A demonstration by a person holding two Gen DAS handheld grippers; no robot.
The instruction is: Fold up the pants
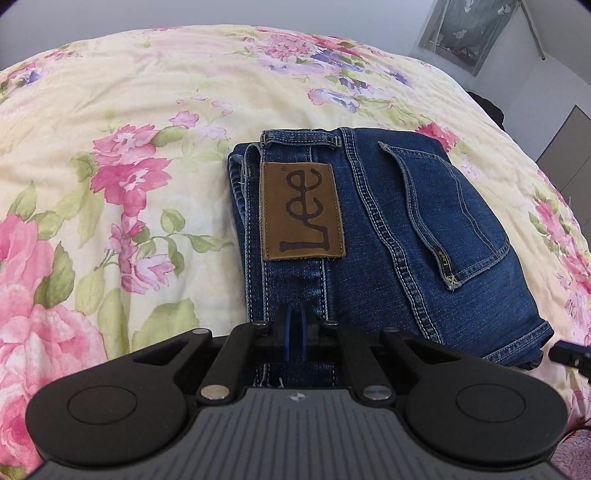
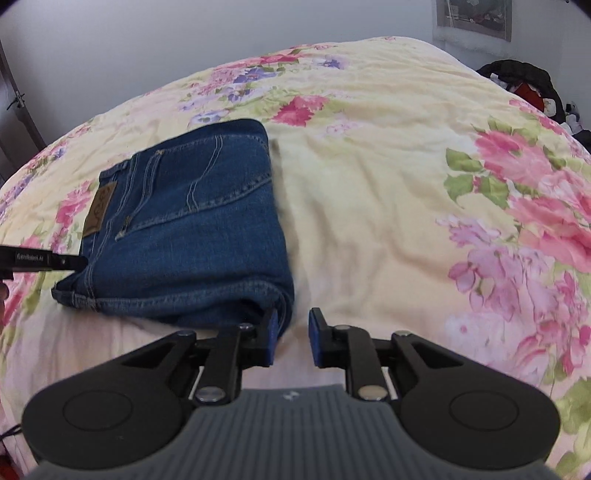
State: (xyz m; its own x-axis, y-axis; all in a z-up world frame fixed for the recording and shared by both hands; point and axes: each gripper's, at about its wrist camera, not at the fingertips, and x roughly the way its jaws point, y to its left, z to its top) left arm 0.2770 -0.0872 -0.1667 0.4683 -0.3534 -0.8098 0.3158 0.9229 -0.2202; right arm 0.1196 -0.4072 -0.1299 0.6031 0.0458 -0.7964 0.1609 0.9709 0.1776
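Blue jeans point(image 1: 388, 236) lie folded into a compact stack on the floral bedspread, back pocket and brown Lee patch point(image 1: 301, 210) facing up. My left gripper point(image 1: 295, 332) is shut, its blue pads pressed together over the near waistband edge; whether cloth is pinched between them is hidden. In the right wrist view the same jeans point(image 2: 192, 229) lie left of centre. My right gripper point(image 2: 291, 338) is open and empty, just beside the stack's near right corner. The left gripper's tip point(image 2: 55, 261) shows at the stack's left edge.
The cream bedspread point(image 2: 388, 206) with pink flowers covers the whole bed. A dark bag or clothing pile point(image 2: 524, 85) sits past the bed's far right edge. A white wall and a hanging picture point(image 1: 469, 29) are behind.
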